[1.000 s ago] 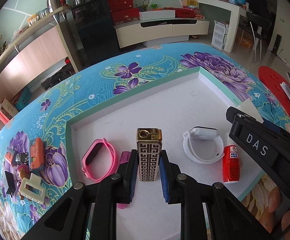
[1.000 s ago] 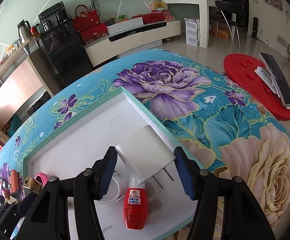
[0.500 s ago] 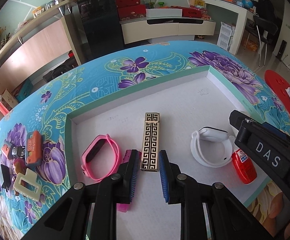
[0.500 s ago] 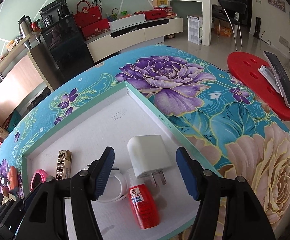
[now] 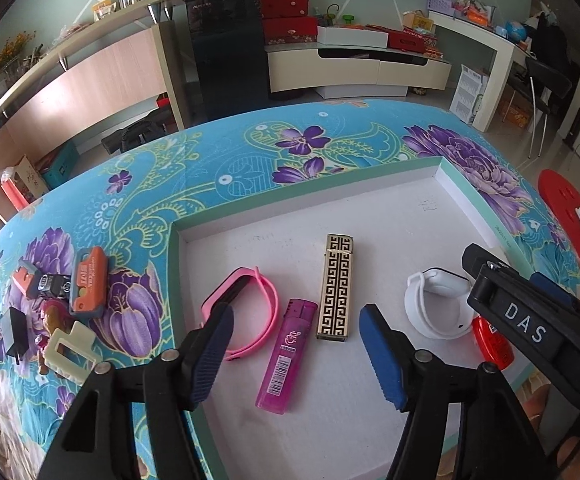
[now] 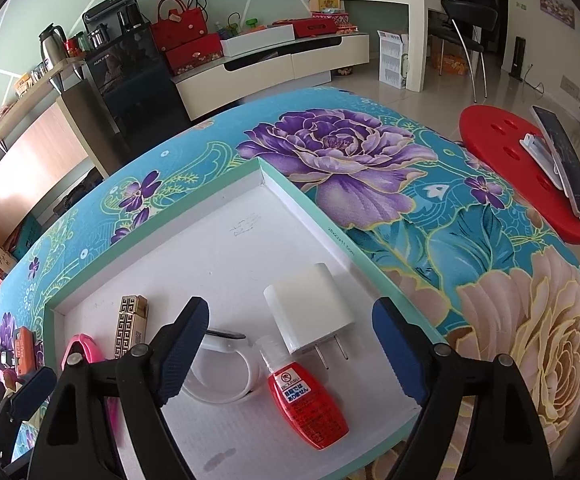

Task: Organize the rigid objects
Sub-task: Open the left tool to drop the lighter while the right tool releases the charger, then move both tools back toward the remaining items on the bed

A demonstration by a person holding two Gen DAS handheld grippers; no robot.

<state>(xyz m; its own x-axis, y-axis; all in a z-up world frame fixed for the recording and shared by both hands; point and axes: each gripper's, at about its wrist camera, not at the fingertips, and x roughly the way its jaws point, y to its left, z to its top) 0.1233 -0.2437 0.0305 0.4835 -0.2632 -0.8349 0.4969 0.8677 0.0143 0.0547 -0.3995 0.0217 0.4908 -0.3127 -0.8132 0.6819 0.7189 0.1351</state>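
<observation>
Jaws just opened wide on both the left gripper point(image 5: 296, 354) and right gripper point(image 6: 290, 352), gold lighter point(image 5: 334, 286) and white charger point(image 6: 309, 314) lying released in the tray point(image 5: 442, 208); lift straight clear without nudging them.

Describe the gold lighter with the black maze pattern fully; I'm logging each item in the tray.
The gold rectangular lighter with the black maze pattern looks metallic and glossy, a slim block with a seam marking off its cap end. It lies flat on the white floor of the shallow green-rimmed tray, lengthwise, cap end away from the camera. The translucent purple plastic lighter lies just beside it; contact is unclear. The open left gripper holds nothing; its fingers do not touch the lighter.
</observation>
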